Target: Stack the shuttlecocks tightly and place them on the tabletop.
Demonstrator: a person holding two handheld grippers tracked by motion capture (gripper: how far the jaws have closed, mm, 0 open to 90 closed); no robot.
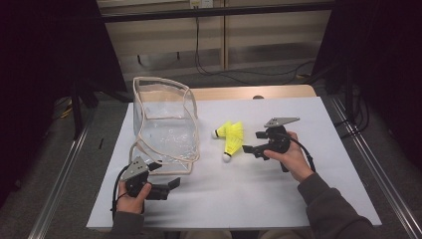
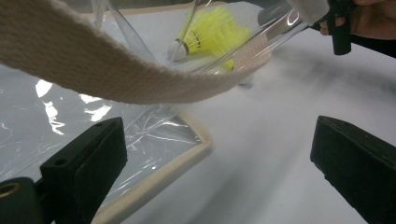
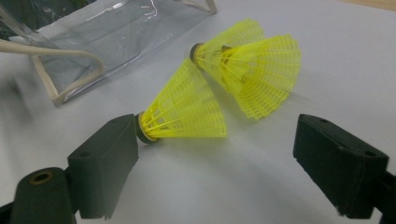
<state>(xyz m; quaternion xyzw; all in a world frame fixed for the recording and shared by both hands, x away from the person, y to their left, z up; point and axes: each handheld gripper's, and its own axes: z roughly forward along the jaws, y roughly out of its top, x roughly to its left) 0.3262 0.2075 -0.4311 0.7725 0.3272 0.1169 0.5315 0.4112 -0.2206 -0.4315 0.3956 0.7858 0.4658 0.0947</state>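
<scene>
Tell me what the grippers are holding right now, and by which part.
Nothing. The right gripper is open around the nearer yellow shuttlecock, not clamping it; the left gripper is open beside the clear bag.

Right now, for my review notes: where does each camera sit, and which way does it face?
High view: above the person's side, looking forward and down on the white table; both forearms, left tongs and right tongs show.
Left gripper view: rides the left tongs, looking past the clear bag and its strap; own open jaws show.
Right gripper view: rides the right tongs, facing two yellow shuttlecocks; own open jaws show.
Shared: all three views catch the bag and shuttlecocks.
</scene>
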